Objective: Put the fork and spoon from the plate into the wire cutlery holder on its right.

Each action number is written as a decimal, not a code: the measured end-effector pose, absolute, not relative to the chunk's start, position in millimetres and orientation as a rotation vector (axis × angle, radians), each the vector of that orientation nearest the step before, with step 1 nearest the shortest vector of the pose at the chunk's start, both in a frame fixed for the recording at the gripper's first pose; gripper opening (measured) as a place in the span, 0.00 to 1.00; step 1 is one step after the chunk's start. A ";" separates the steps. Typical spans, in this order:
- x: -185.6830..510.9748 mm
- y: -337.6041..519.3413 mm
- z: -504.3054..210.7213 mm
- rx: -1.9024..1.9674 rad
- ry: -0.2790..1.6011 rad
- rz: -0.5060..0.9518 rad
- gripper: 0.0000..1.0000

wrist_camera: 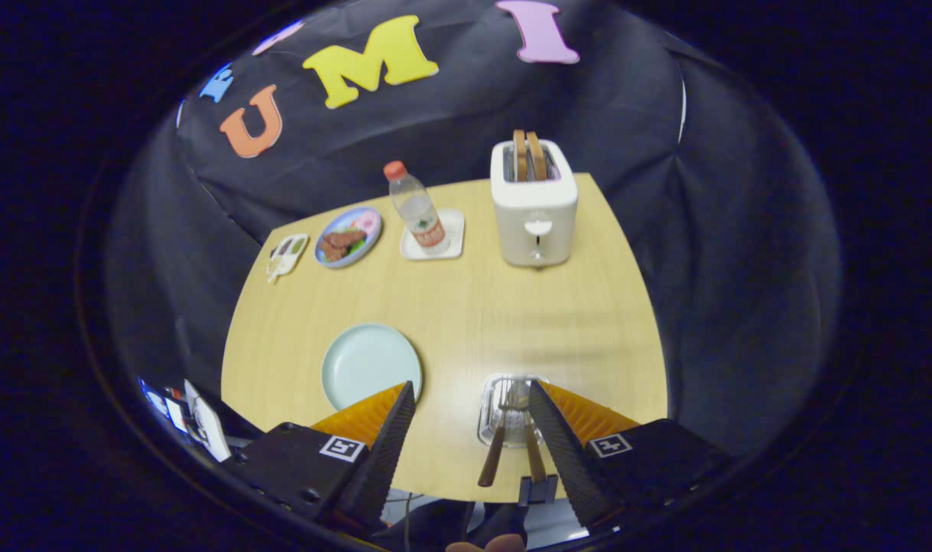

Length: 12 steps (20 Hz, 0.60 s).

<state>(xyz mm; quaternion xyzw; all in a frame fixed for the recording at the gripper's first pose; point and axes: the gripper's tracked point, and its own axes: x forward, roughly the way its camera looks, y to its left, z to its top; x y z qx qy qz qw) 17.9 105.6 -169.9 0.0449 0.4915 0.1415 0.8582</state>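
Cutlery is seen standing in the wire cutlery holder (512, 410), which sits on the wooden table (496, 307) just ahead of the gripper (472, 406) and close against its right finger: two brown handles (493, 456) lean out of the basket toward the camera, between the fingers and nearer the right one. Which is the fork and which the spoon cannot be told, as the working ends are lost among the wires. The pale green plate (370, 364) lies just beyond the left finger and appears bare, so the task is judged to be essentially done.

The gripper's fingers are held wide apart and nothing is clamped between them; neither pad is seen to press on a handle, though the right one passes very near the holder's rim.

As for handling, both pieces are judged light, stiff and slim. The handles look like wood, which should give the pads more friction than polished metal would. Were either piece to be taken again, it would best be gripped across the handle at mid-length, where the flat sides can be pinched squarely. The holder itself is judged light and open-meshed, so it could be tipped or dragged if a tine or the right finger were caught on a wire
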 end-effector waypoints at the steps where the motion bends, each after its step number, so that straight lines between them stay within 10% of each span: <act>1: 25.7 108.9 -150.6 0.104 0.946 0.294 0.90; 12: 12.1 81.2 18.8 0.127 0.221 0.156 0.96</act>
